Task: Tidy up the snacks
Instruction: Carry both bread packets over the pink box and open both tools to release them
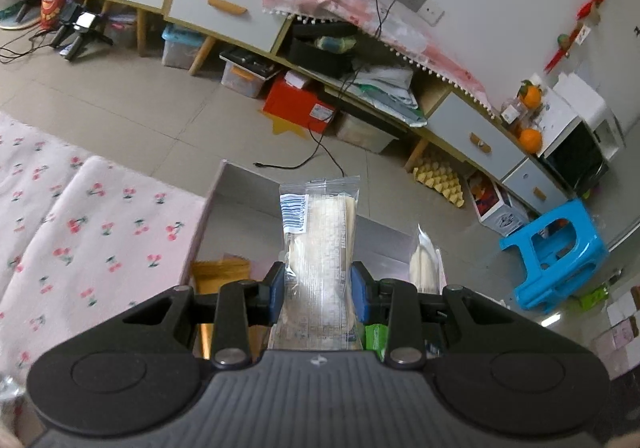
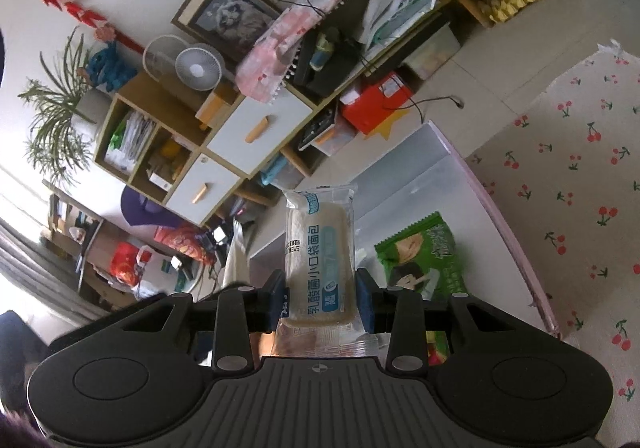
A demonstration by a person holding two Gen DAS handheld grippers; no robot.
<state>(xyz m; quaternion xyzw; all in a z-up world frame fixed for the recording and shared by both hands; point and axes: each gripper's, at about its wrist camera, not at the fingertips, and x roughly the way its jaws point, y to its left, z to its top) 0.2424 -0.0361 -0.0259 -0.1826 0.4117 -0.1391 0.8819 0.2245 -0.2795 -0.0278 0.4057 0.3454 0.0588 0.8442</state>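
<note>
In the left wrist view, your left gripper (image 1: 318, 290) was pinching a clear-wrapped bread packet (image 1: 318, 244) at its lower half, the blue pads (image 1: 277, 290) pressed against both long sides. The packet's long axis ran straight ahead along the fingers, its barcode end pointing away from you. It hung over the grey box (image 1: 240, 203) with the pink rim, which lay directly beyond and below the fingertips, so the coming move looked like a short lowering forward into it. Inside that box you could see something yellow-brown (image 1: 222, 268) at the left wall, blurred, and a bit of green packet (image 1: 375, 338) under the right finger. A second bread packet (image 1: 426, 264) stood just right of yours. The cherry-print cloth (image 1: 100, 232) lay left of the box.

In the right wrist view, your right gripper (image 2: 320, 298) was clamped on its own bread packet (image 2: 320, 260), printed face up, long axis again along the fingers and sealed end forward. The same box (image 2: 424, 167) sat ahead and to the right, with a green snack bag (image 2: 424, 260) lying flat in it just right of the fingers. The other bread packet (image 2: 236, 256) showed edge-on at the left, blurred. Both hands seemed about equally near the box.
</note>
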